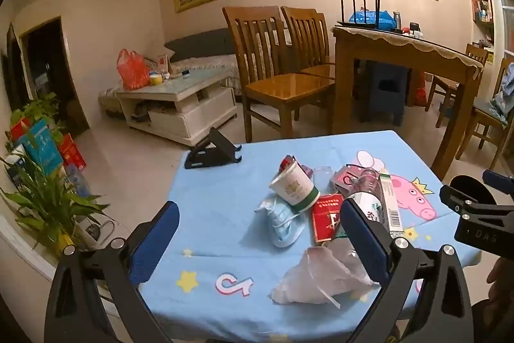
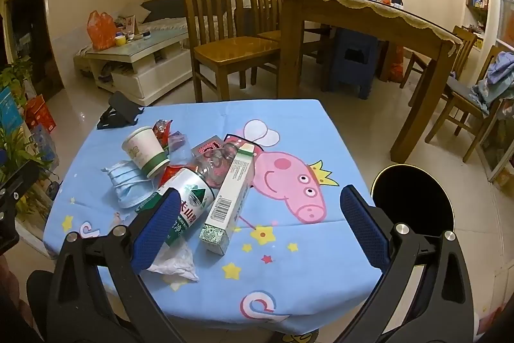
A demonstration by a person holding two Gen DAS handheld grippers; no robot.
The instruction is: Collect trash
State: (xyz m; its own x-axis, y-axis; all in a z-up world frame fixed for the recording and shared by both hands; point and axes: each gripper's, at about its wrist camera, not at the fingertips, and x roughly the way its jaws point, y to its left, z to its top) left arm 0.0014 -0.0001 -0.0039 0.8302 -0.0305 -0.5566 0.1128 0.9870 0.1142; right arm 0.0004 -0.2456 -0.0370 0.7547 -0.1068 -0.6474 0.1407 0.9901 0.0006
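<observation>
A heap of trash lies on the blue cartoon tablecloth [image 1: 225,208] [image 2: 289,278]: a paper cup [image 1: 294,187] [image 2: 144,151] on its side, a blue face mask [image 1: 282,224] [image 2: 128,187], a red cigarette pack [image 1: 326,219], a clear plastic bottle [image 1: 369,192] [image 2: 192,192], a long white-green box [image 1: 392,204] [image 2: 229,195] and a crumpled white tissue [image 1: 324,278] [image 2: 175,262]. My left gripper [image 1: 257,240] is open, above the near edge by the mask and tissue. My right gripper [image 2: 257,230] is open, above the near side beside the box.
A black phone stand [image 1: 213,151] [image 2: 120,113] sits at the table's far left corner. A black round bin [image 2: 414,198] [image 1: 469,192] stands to the table's right. Wooden chairs [image 2: 231,40] and a dining table [image 2: 369,18] stand behind. Plants [image 1: 48,201] are at left.
</observation>
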